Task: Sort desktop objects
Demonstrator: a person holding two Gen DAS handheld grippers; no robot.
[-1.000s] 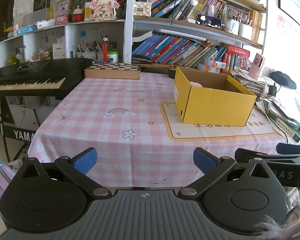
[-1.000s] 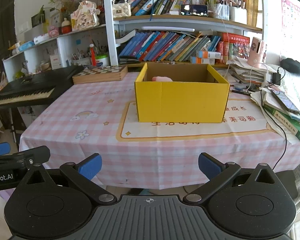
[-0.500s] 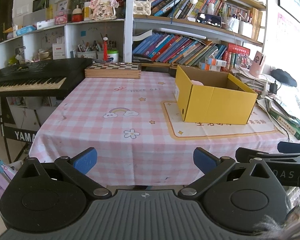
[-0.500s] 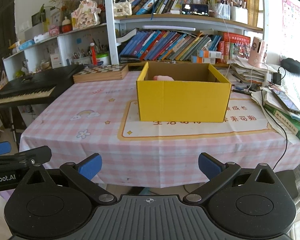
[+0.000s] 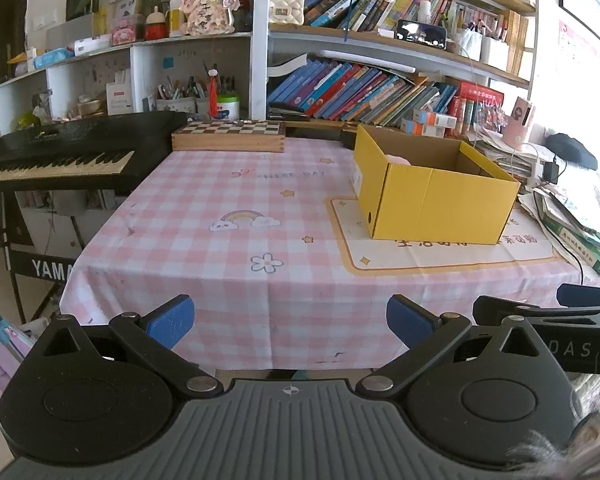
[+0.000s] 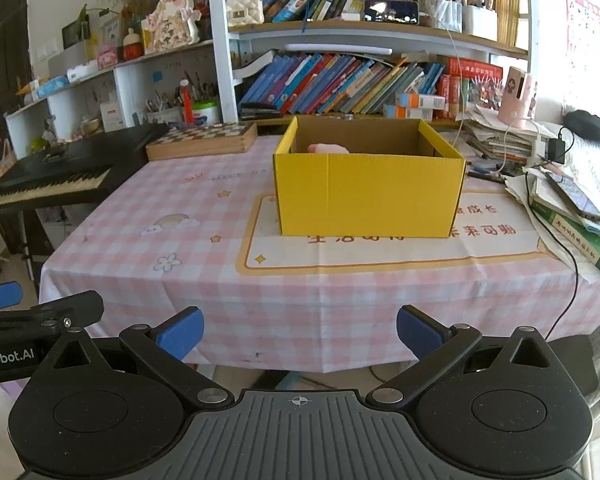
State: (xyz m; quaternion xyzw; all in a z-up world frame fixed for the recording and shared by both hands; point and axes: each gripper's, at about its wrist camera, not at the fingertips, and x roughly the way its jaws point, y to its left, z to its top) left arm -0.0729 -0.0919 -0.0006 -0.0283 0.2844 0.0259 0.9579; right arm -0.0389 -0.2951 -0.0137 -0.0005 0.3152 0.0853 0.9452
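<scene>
An open yellow cardboard box (image 5: 436, 200) (image 6: 368, 194) stands on a cream mat on the pink checked tablecloth (image 5: 236, 240) (image 6: 180, 240). A pink object (image 6: 327, 148) (image 5: 398, 159) peeks above its rim; the rest of the box's inside is hidden. My left gripper (image 5: 290, 318) hangs open and empty short of the table's front edge, left of the box. My right gripper (image 6: 300, 330) is also open and empty, in front of the table and facing the box. Each gripper shows at the edge of the other's view.
A wooden chessboard box (image 5: 228, 136) (image 6: 202, 140) lies at the table's back. A black keyboard (image 5: 60, 156) (image 6: 56, 172) stands to the left. Books, papers and a cable (image 6: 572, 216) crowd the right edge. Full bookshelves (image 6: 340, 80) rise behind.
Both grippers have drawn back slightly from the table, so the box and table look a little farther. Their fingers stay open as before.
</scene>
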